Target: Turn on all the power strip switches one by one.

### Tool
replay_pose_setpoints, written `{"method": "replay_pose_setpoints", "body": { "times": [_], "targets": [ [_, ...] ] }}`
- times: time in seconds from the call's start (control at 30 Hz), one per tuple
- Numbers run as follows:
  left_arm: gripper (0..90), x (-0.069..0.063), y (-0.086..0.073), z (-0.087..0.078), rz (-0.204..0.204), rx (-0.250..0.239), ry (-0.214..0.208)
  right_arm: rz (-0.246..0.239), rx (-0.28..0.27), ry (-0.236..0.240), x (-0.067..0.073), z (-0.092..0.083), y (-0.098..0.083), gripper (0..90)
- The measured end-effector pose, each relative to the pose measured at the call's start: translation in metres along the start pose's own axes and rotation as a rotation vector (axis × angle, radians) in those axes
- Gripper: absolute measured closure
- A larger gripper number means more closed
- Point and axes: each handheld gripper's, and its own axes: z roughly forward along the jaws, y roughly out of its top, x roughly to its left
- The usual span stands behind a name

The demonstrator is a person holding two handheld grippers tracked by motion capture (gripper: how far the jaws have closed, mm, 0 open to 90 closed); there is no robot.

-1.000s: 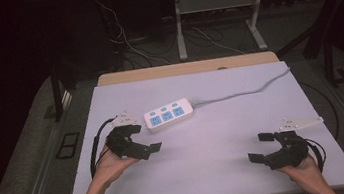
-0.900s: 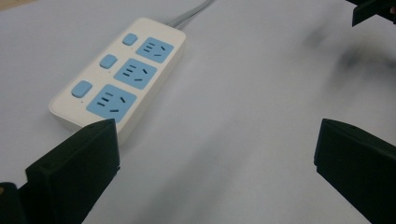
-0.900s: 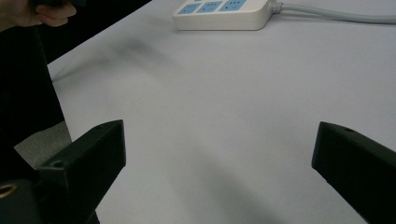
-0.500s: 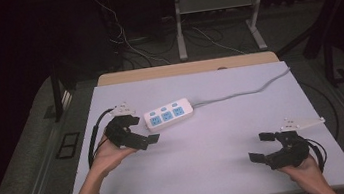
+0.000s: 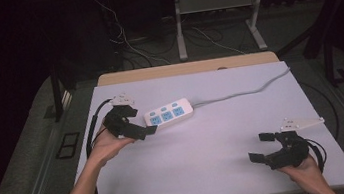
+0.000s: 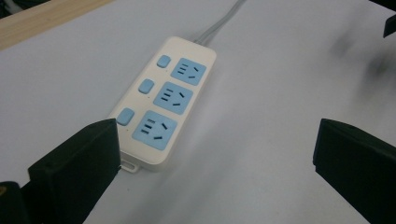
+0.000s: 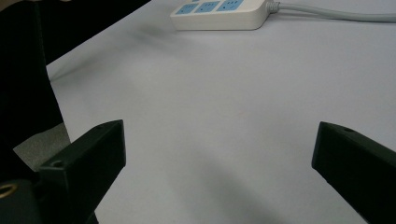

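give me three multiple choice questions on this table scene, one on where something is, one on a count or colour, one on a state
1. Where does the white power strip with blue sockets lie?
A. just ahead of the left gripper
B. between the right gripper's jaws
C. on the floor

2. How many blue sockets does the strip have?
A. two
B. three
C. five

3. How do the left gripper's jaws stand?
A. shut on the strip
B. shut on the grey cable
C. open, holding nothing

Answers: 1 A, the left gripper view has the strip right beyond its jaws; 2 B, three sockets sit in a row; 3 C, both jaws stand wide apart.
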Motion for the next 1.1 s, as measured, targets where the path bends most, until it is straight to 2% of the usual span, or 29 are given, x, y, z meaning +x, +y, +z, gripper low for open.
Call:
{"method": "replay_pose_setpoints", "body": {
  "times": [0.4, 0.83, 1.1],
  "targets": [
    [0.4, 0.016, 0.012, 0.006, -0.001, 0.037, 0.004, 0.001, 0.004, -0.001, 0.0, 0.0, 0.0, 2.7],
    [5.3, 0.04, 0.026, 0.02, -0.004, 0.1, 0.04, 0.005, 0.007, -0.005, -0.002, 0.0, 0.0, 2.6],
    [19.6, 0.053, 0.024, 0.028, -0.015, 0.094, 0.056, 0.001, 0.009, -0.012, -0.002, 0.0, -0.001, 2.6]
  ]
}}
